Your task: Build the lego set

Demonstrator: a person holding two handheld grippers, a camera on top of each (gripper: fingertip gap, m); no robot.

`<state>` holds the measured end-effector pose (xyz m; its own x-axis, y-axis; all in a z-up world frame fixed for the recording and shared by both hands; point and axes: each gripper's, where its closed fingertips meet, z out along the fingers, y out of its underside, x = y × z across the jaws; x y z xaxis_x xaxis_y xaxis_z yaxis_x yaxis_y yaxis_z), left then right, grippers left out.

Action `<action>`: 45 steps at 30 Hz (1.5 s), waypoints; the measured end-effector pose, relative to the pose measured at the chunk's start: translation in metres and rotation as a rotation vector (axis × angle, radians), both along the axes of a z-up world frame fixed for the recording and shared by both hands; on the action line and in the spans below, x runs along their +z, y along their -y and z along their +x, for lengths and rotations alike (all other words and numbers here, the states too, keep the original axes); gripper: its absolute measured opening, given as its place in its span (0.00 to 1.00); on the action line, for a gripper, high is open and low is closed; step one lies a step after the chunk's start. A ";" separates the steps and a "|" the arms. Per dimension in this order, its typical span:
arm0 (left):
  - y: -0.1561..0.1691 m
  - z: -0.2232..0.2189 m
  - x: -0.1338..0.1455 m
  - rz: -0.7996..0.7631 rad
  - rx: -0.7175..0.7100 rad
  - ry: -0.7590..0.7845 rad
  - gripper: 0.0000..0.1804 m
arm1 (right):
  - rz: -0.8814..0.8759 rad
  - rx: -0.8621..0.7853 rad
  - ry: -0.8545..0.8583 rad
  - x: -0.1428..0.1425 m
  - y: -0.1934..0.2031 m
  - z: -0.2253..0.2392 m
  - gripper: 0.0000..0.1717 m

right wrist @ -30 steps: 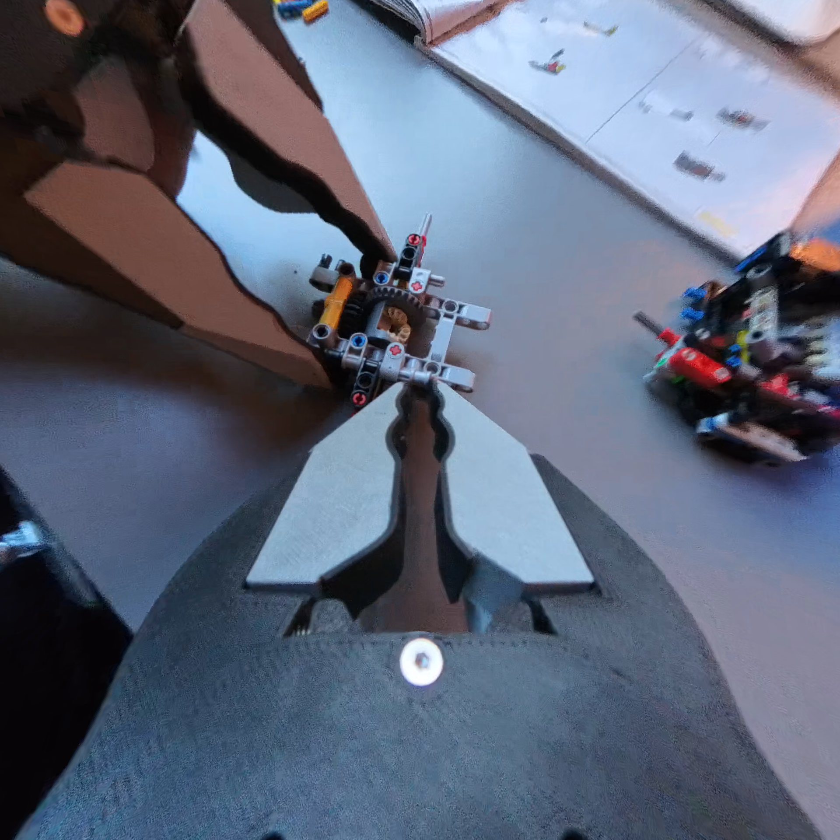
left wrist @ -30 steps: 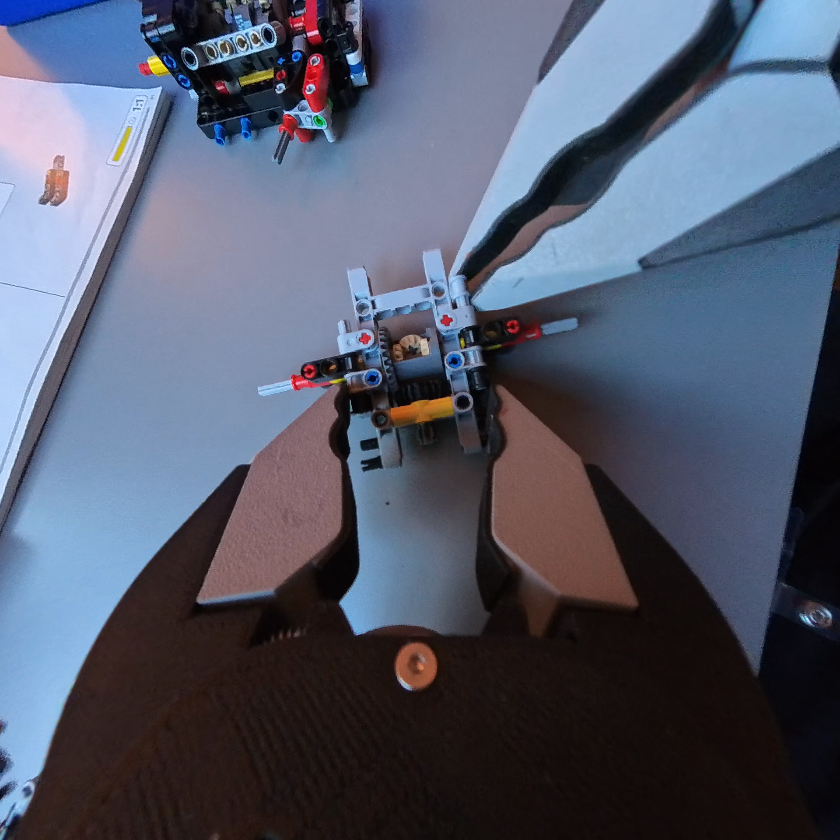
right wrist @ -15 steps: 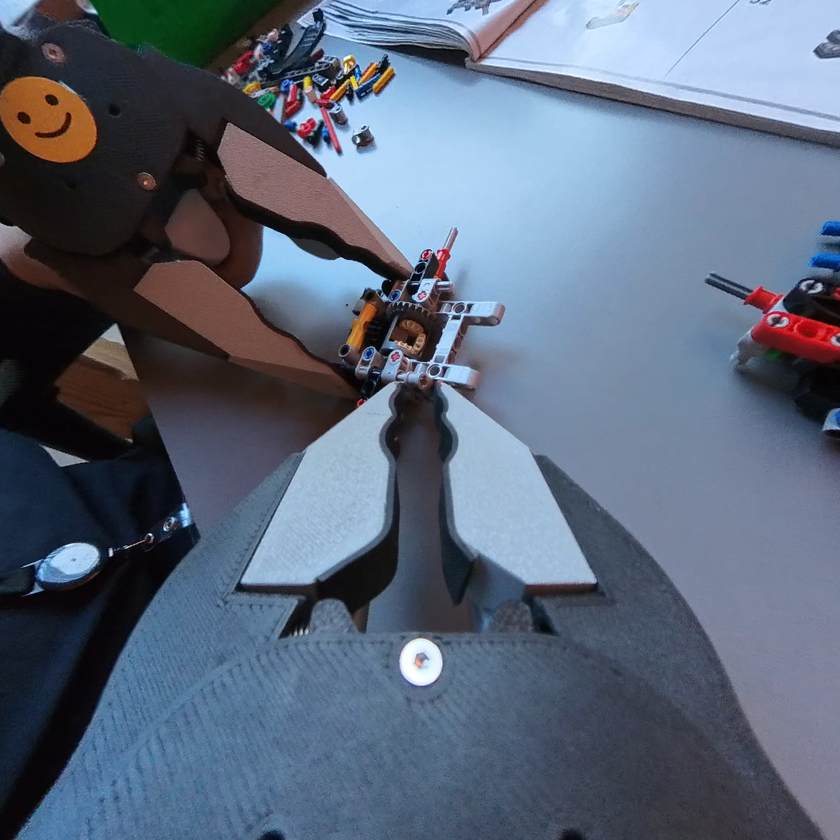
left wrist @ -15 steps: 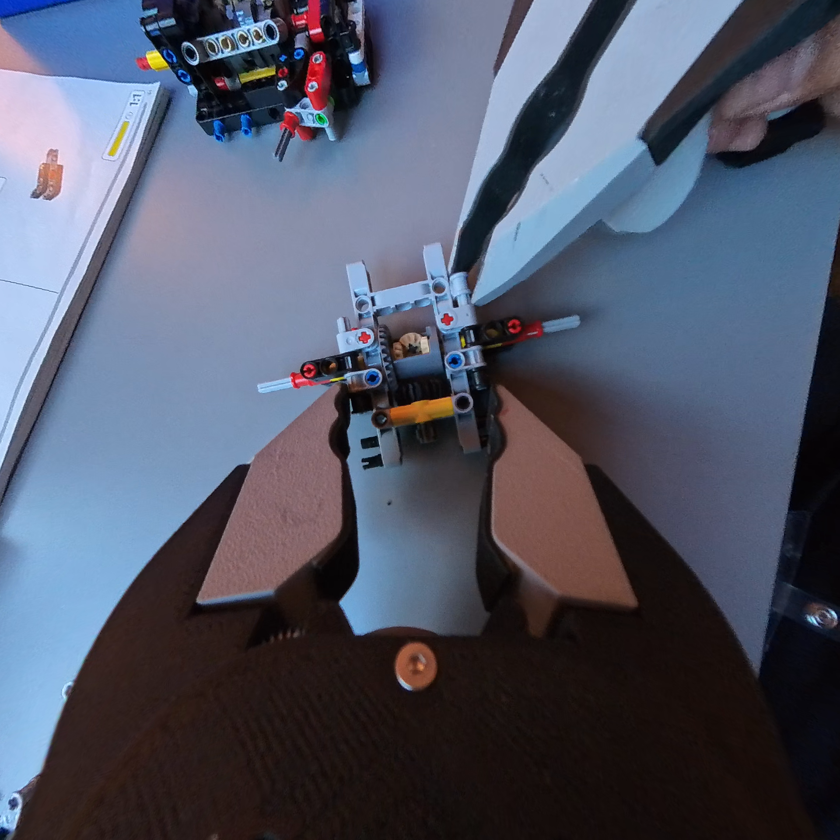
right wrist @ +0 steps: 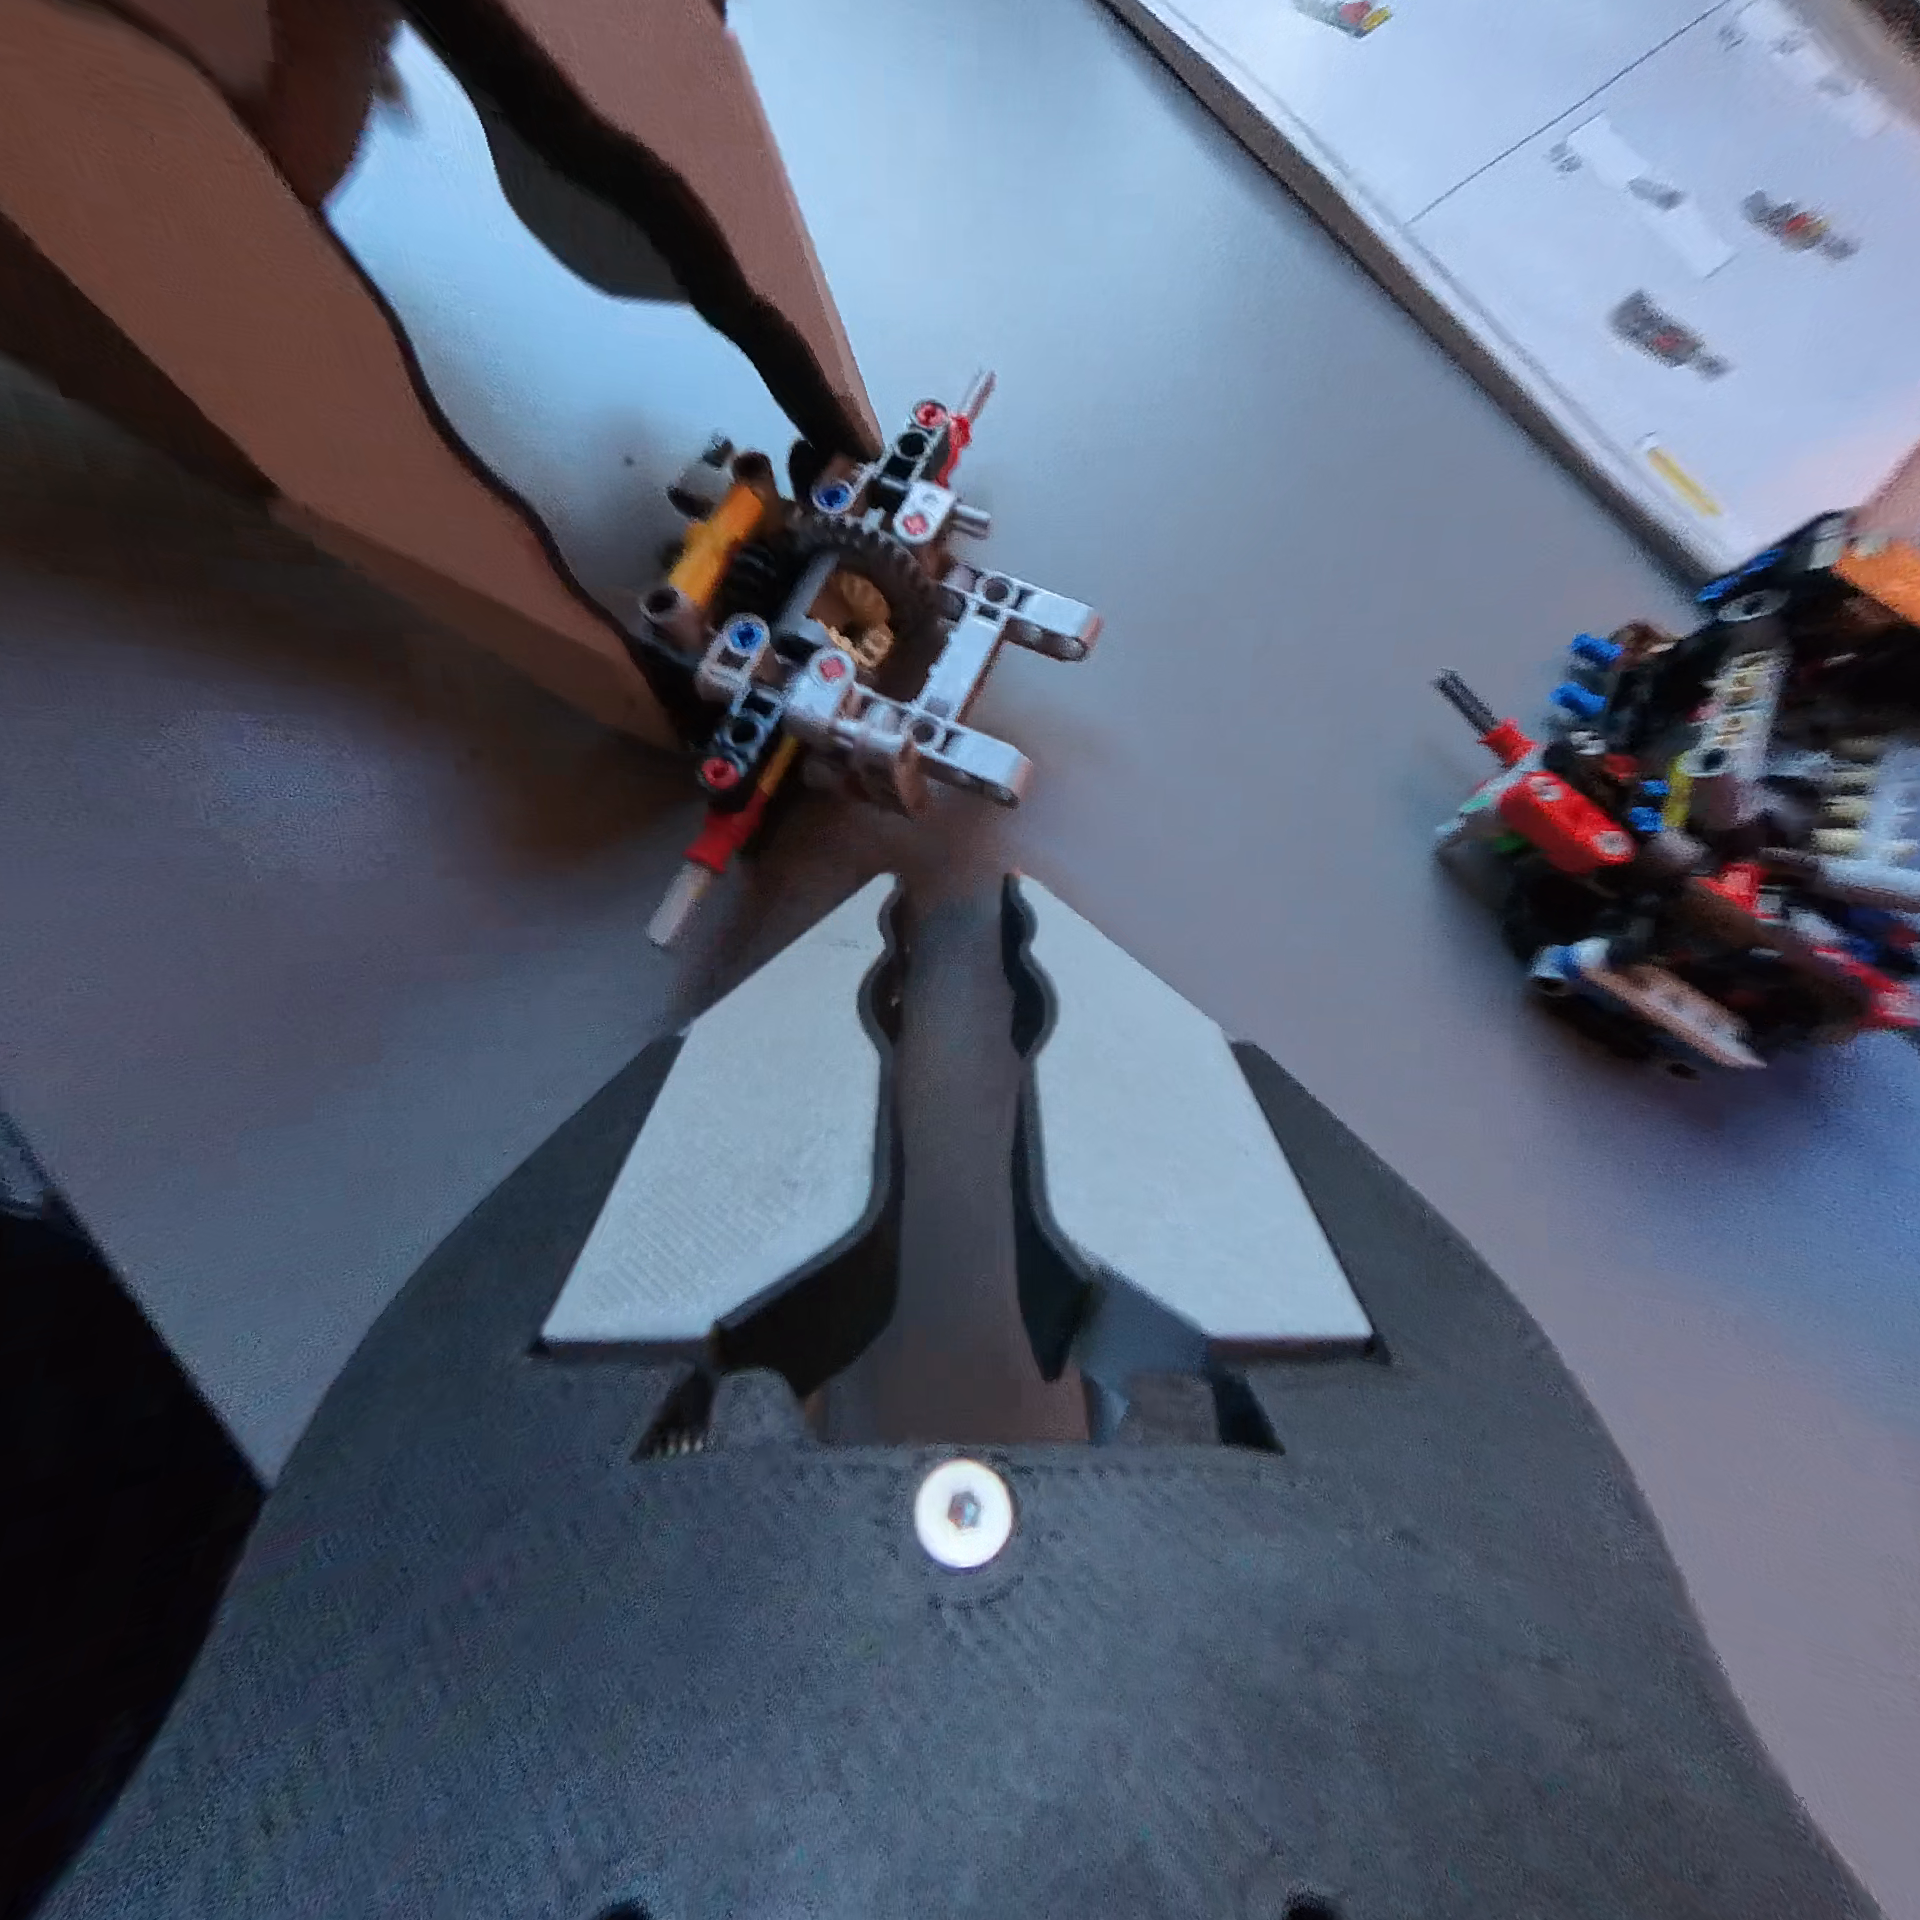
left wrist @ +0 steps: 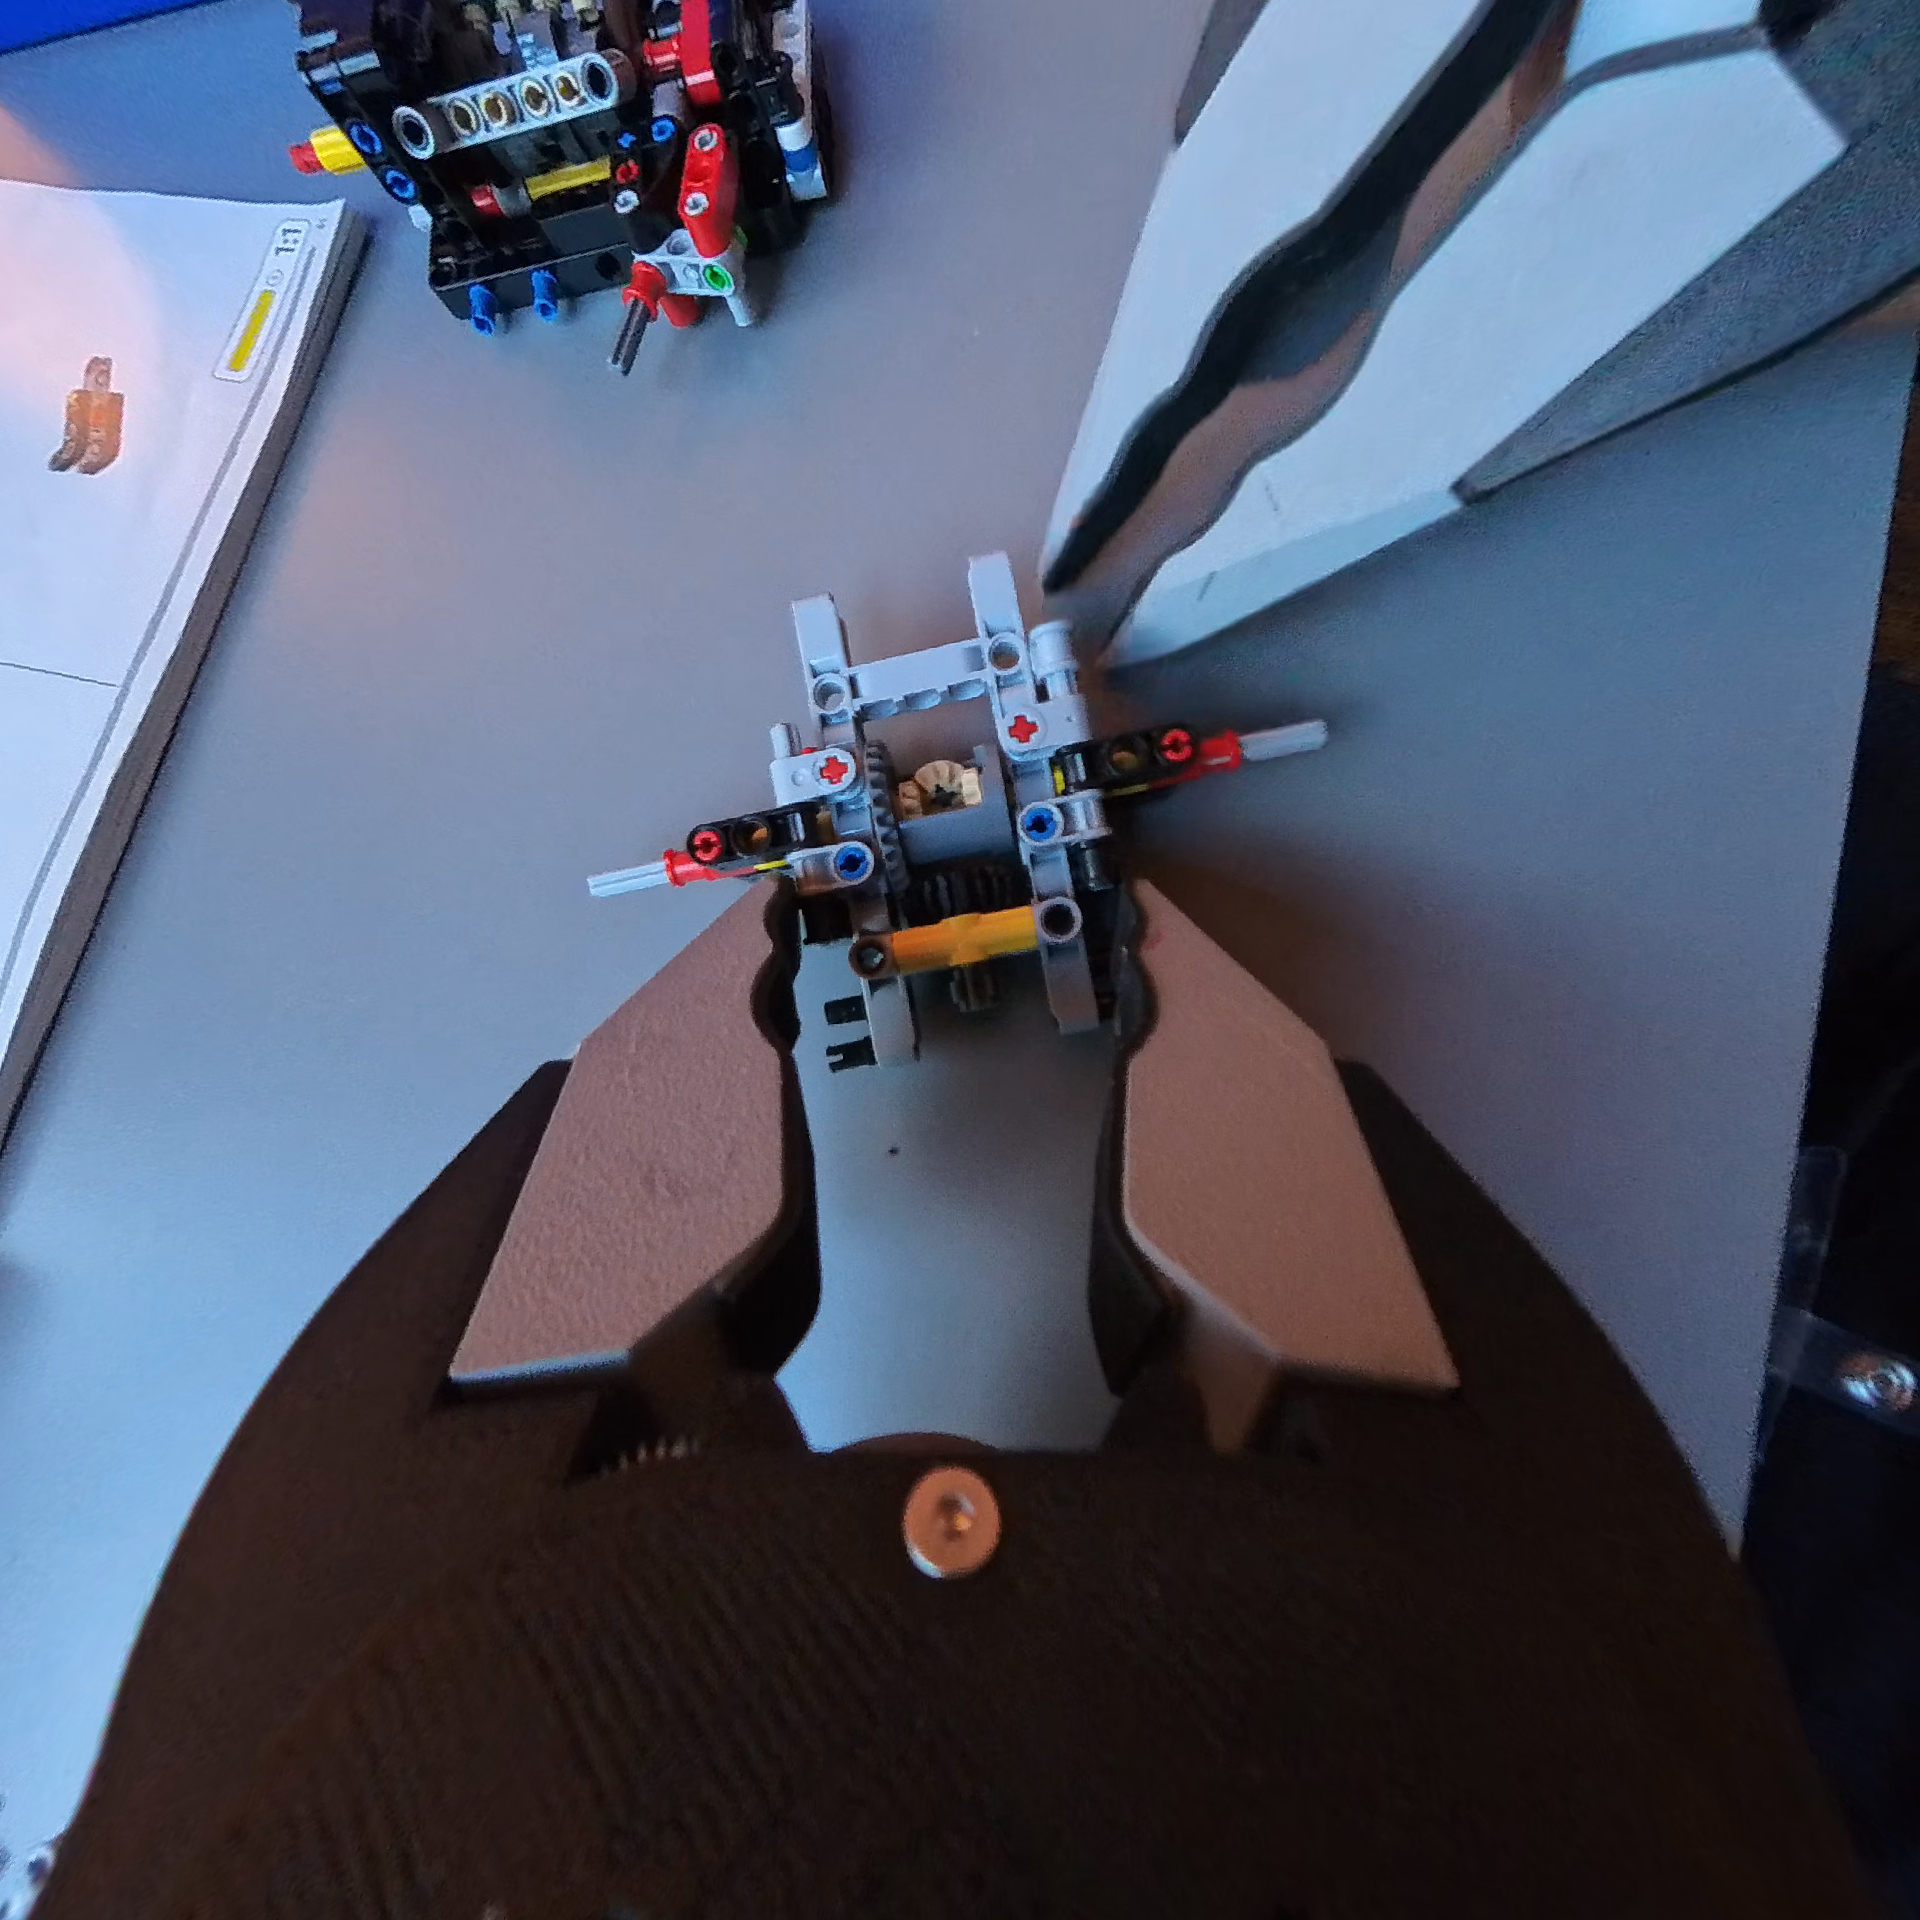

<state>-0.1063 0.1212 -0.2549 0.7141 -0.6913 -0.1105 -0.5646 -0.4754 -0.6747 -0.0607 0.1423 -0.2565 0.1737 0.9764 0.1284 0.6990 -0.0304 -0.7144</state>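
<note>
Pointing away: gear assembly (left wrist: 935, 831), upright.

Two grippers (left wrist: 951, 935) (right wrist: 951, 894), two brick assemblies (left wrist: 935, 821) (left wrist: 582, 156), one open booklet (left wrist: 135, 468).

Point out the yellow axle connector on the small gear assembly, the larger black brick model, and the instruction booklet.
yellow axle connector (left wrist: 961, 938): left wrist view, middle of its barrel.
larger black brick model (left wrist: 561, 145): left wrist view, its grey holed beam.
instruction booklet (left wrist: 135, 436): left wrist view, open page.

Grey table (left wrist: 499, 582) carrying a small grey gear assembly (left wrist: 940, 821), a larger black brick model (left wrist: 582, 156) and an open instruction booklet (left wrist: 125, 436).
</note>
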 end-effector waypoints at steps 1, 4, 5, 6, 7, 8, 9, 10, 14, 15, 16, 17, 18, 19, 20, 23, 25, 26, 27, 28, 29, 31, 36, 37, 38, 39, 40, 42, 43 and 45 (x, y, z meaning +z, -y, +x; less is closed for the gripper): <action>0.001 -0.001 0.000 -0.005 -0.011 -0.001 0.33 | 0.070 -0.004 0.017 0.001 -0.003 0.004 0.08; 0.002 -0.004 0.000 -0.021 -0.041 0.001 0.33 | 0.177 -0.001 0.038 0.005 -0.004 0.014 0.15; 0.002 -0.004 0.000 -0.032 -0.050 0.012 0.32 | 0.184 0.005 0.035 0.005 -0.003 0.015 0.19; 0.003 -0.004 0.001 -0.044 -0.058 0.029 0.32 | 0.192 0.008 0.030 0.005 -0.003 0.015 0.21; 0.003 -0.003 0.002 -0.064 -0.061 0.056 0.32 | 0.202 0.015 0.023 0.006 -0.002 0.014 0.24; 0.003 -0.004 0.003 -0.087 -0.060 0.089 0.32 | 0.217 0.026 0.016 0.008 -0.001 0.012 0.28; 0.004 -0.004 0.004 -0.111 -0.061 0.122 0.32 | 0.242 0.034 0.012 0.009 -0.001 0.009 0.32; 0.004 -0.005 0.005 -0.136 -0.060 0.157 0.32 | 0.271 0.041 0.016 0.011 -0.002 0.006 0.33; 0.010 -0.009 0.011 -0.252 -0.078 0.314 0.32 | 0.421 0.097 0.020 0.022 -0.001 -0.011 0.32; 0.012 -0.010 0.013 -0.276 -0.088 0.347 0.32 | 0.447 0.114 0.013 0.026 0.001 -0.016 0.32; 0.014 -0.011 0.014 -0.297 -0.100 0.377 0.33 | 0.467 0.132 0.002 0.030 0.003 -0.020 0.31; 0.016 -0.012 0.016 -0.317 -0.112 0.406 0.32 | 0.480 0.149 -0.011 0.034 0.005 -0.024 0.31; 0.018 -0.013 0.018 -0.337 -0.129 0.438 0.32 | 0.484 0.166 -0.027 0.038 0.008 -0.028 0.30; 0.021 -0.012 0.021 -0.359 -0.151 0.473 0.32 | 0.477 0.185 -0.044 0.040 0.011 -0.031 0.30; 0.025 -0.012 0.024 -0.384 -0.174 0.508 0.32 | 0.463 0.201 -0.062 0.042 0.013 -0.034 0.31; 0.033 -0.012 0.029 -0.440 -0.226 0.593 0.32 | 0.415 0.221 -0.101 0.045 0.014 -0.039 0.33; 0.032 -0.013 0.031 -0.446 -0.228 0.623 0.32 | 0.384 0.251 -0.126 0.047 0.017 -0.041 0.31; 0.032 -0.014 0.031 -0.448 -0.231 0.632 0.32 | 0.377 0.272 -0.134 0.049 0.020 -0.041 0.29; 0.032 -0.014 0.031 -0.448 -0.235 0.632 0.33 | 0.384 0.290 -0.139 0.051 0.021 -0.041 0.28; 0.033 -0.014 0.031 -0.449 -0.244 0.628 0.33 | 0.404 0.296 -0.136 0.053 0.019 -0.041 0.28; 0.035 -0.014 0.031 -0.452 -0.257 0.623 0.33 | 0.427 0.297 -0.126 0.056 0.016 -0.040 0.29; 0.038 -0.014 0.033 -0.462 -0.277 0.631 0.32 | 0.432 0.335 -0.113 0.061 0.015 -0.039 0.28; 0.044 -0.012 0.039 -0.504 -0.314 0.694 0.32 | 0.400 0.489 -0.055 0.061 0.034 -0.039 0.14; 0.044 -0.012 0.039 -0.505 -0.313 0.697 0.32 | 0.404 0.501 -0.041 0.059 0.035 -0.039 0.07; 0.043 -0.012 0.039 -0.505 -0.312 0.701 0.32 | 0.415 0.504 -0.029 0.056 0.035 -0.040 0.05; 0.043 -0.013 0.039 -0.504 -0.311 0.703 0.33 | 0.428 0.503 -0.024 0.055 0.034 -0.040 0.05; 0.043 -0.013 0.039 -0.503 -0.309 0.704 0.33 | 0.436 0.502 -0.026 0.054 0.034 -0.041 0.05; 0.043 -0.014 0.040 -0.505 -0.313 0.707 0.33 | 0.451 0.501 -0.032 0.053 0.035 -0.041 0.04; 0.044 -0.014 0.041 -0.509 -0.315 0.713 0.33 | 0.459 0.500 -0.029 0.053 0.036 -0.041 0.04; 0.044 -0.015 0.041 -0.512 -0.318 0.717 0.33 | 0.465 0.492 -0.009 0.052 0.036 -0.040 0.04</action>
